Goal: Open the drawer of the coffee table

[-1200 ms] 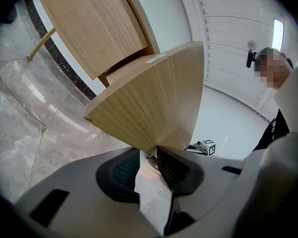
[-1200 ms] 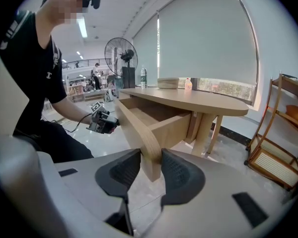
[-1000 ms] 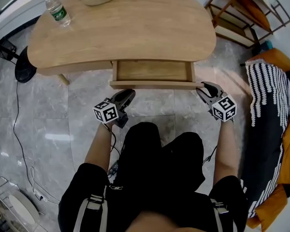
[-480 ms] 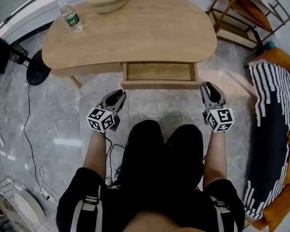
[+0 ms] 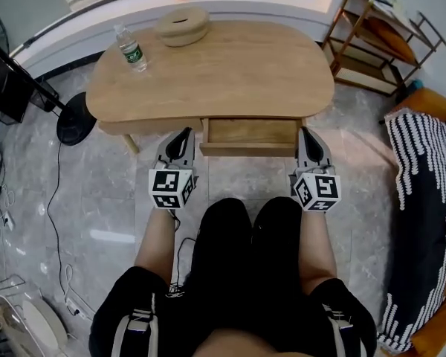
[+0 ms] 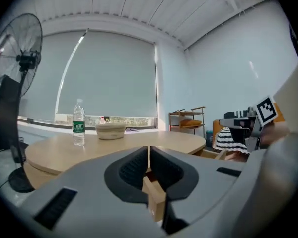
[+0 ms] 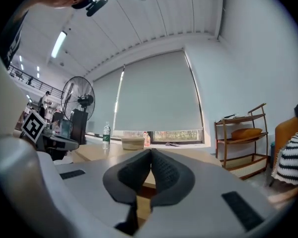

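**Spotter:** What's changing on the left?

**Operator:** I'm lifting the left gripper (image 5: 183, 134) away from the drawer (image 5: 251, 132). Its jaws have just been closing and are now meeting on nothing.

**Spotter:** And the drawer itself?

**Operator:** It's staying pulled out under the counter (image 5: 230, 65) edge, between both grippers, so I'm judging the opening done.

**Spotter:** Right side?

**Operator:** Same there. The right gripper (image 5: 307, 134) is coming up clear, and its jaws have just been closing too, pressed together and empty.

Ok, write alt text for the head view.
The coffee table has its drawer open before a seated person. The left claw and right claw, just closed and empty, flank the drawer front. A water bottle and a bowl sit on top.
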`<state>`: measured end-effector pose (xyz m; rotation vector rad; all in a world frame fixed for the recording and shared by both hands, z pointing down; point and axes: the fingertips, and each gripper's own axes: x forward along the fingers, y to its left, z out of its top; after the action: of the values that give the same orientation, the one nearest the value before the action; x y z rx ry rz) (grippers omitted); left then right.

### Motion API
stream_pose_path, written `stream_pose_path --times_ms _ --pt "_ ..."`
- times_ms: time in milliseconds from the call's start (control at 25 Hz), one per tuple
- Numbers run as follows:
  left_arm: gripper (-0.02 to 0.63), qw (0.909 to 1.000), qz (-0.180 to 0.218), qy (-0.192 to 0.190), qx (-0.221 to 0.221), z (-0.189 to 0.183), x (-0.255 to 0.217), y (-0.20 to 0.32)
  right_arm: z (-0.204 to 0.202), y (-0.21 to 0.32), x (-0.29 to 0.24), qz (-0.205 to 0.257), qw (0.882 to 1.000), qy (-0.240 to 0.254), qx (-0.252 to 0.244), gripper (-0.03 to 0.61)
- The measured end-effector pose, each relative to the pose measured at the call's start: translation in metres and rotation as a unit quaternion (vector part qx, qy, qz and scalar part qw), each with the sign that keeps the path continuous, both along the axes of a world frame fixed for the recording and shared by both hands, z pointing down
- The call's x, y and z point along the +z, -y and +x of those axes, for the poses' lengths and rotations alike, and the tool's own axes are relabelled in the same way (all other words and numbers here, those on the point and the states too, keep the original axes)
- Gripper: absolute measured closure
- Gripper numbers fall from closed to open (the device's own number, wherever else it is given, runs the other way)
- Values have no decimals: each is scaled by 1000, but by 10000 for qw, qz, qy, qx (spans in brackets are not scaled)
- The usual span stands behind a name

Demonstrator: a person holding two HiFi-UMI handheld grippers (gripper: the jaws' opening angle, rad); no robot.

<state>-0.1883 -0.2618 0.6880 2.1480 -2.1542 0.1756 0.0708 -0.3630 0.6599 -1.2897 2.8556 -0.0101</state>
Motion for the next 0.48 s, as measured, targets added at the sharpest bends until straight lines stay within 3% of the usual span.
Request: stream_pose_path --times_ms 320,480 --pt "586 9995 -118 44 -296 24 -6 37 -33 29 4 -81 9993 73 -370 566" --pt "592 9985 -161 -51 -519 36 -68 64 -47 43 -46 -212 9975 41 -666 566"
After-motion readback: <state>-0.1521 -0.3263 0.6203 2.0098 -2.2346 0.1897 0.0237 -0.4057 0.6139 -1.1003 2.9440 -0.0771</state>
